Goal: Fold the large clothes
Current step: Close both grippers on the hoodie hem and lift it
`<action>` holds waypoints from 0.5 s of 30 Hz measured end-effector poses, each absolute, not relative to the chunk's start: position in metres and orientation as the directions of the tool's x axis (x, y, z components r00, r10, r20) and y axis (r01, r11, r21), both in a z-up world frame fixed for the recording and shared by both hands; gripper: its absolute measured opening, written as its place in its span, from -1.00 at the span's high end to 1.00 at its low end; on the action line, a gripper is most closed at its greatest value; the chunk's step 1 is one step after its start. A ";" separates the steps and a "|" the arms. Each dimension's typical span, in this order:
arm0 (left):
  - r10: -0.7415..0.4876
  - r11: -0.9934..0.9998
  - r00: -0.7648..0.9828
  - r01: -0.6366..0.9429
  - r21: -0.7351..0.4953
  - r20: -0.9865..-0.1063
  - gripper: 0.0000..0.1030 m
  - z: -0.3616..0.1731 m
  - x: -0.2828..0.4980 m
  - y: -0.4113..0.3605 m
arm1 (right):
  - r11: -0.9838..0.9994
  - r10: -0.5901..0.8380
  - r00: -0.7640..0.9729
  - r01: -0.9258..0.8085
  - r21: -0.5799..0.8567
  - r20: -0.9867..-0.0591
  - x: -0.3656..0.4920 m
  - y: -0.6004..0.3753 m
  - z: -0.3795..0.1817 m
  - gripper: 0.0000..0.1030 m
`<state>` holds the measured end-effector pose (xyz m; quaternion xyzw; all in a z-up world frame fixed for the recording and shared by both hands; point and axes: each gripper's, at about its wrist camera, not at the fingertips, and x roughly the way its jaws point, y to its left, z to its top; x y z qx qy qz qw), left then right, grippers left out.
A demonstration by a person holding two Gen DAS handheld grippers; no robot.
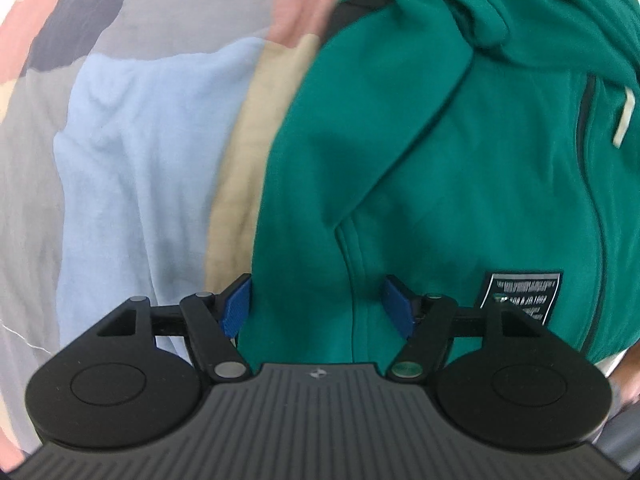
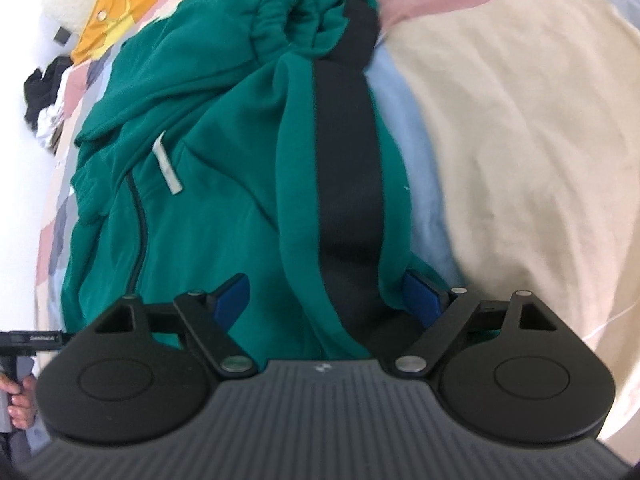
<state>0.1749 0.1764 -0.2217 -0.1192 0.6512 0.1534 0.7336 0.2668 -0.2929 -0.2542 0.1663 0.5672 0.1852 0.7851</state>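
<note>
Atop a patchwork bedspread [image 2: 520,128], a green zip hoodie [image 1: 420,168] lies rumpled, front up, hem toward both grippers, hood bunched at the far end w/ a white drawcord [image 2: 166,166] across the chest. Left gripper [image 1: 316,306] sits at the hem beside the black label [image 1: 520,292], blue pads [image 1: 236,306] spread apart, fabric betw. them but not pinched. Right gripper [image 2: 330,300] likewise released, fingers straddling the sleeve w/ its black stripe [image 2: 348,152], which is folded over the body. Fleece looks thick, soft, fairly heavy; likely to sag & drag, not slip. Best holds prob. the hem corners or shoulder seams, thru doubled cloth. Bedspread runs open to the right of the hoodie; toward the bed's far left edge lie a yellow item [image 2: 116,4] & dark clothes [image 2: 44,88].
</note>
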 end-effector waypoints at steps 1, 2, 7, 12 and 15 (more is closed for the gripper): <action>0.083 0.931 0.102 -0.362 0.041 -0.991 -0.36 -0.221 0.175 0.171 | 0.874 0.485 0.276 -0.126 0.469 -0.830 0.264 -0.288 -0.253 -0.66; 0.095 0.938 0.098 -0.342 0.057 -0.991 -0.24 -0.221 0.175 0.166 | 0.875 0.484 0.269 -0.162 0.457 -0.832 0.263 -0.282 -0.253 -0.64; 0.155 0.953 0.133 -0.283 0.113 -0.979 0.38 -0.214 0.175 0.140 | 0.902 0.417 0.281 -0.248 0.354 -0.864 0.257 -0.265 -0.250 0.11; 0.088 0.928 0.267 -0.372 -0.018 -0.960 0.75 -0.186 0.164 0.150 | 0.902 0.430 0.370 -0.227 0.368 -0.824 0.254 -0.277 -0.237 0.82; 0.018 0.870 0.385 -0.462 -0.175 -0.923 0.82 -0.163 0.145 0.174 | 0.865 0.499 0.413 -0.181 0.468 -0.762 0.257 -0.298 -0.225 0.84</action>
